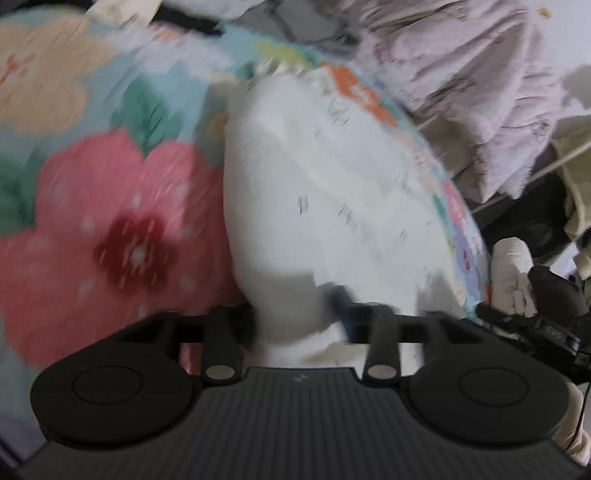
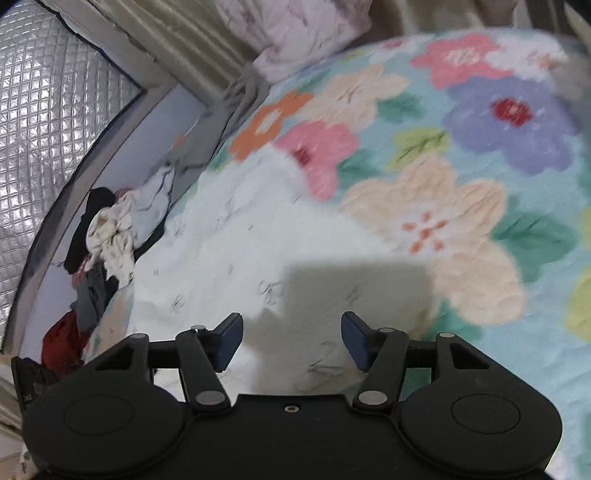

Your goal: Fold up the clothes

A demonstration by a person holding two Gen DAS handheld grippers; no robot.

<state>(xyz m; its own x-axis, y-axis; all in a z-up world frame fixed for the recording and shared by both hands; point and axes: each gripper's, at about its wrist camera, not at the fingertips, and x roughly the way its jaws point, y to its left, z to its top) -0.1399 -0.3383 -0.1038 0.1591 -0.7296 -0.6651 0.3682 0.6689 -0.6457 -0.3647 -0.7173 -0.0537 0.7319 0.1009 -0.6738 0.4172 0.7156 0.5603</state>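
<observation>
A white garment [image 1: 317,192] with small dark marks lies on a floral blanket [image 1: 110,206]. My left gripper [image 1: 295,317] is shut on a bunched part of the white garment, which hides its fingertips; the view is motion-blurred. In the right wrist view the same garment [image 2: 221,240] is spread over the floral blanket [image 2: 461,147]. My right gripper [image 2: 291,339] is open and empty just above the garment's near part, blue pads [image 2: 229,339] apart. The right gripper and a gloved hand [image 1: 513,273] show at the left view's right edge.
A pile of loose clothes [image 2: 107,236] lies at the bed's left edge beside a silver quilted panel [image 2: 48,122]. A pink-white crumpled cloth [image 1: 472,85] sits at the far end, also in the right view [image 2: 303,29].
</observation>
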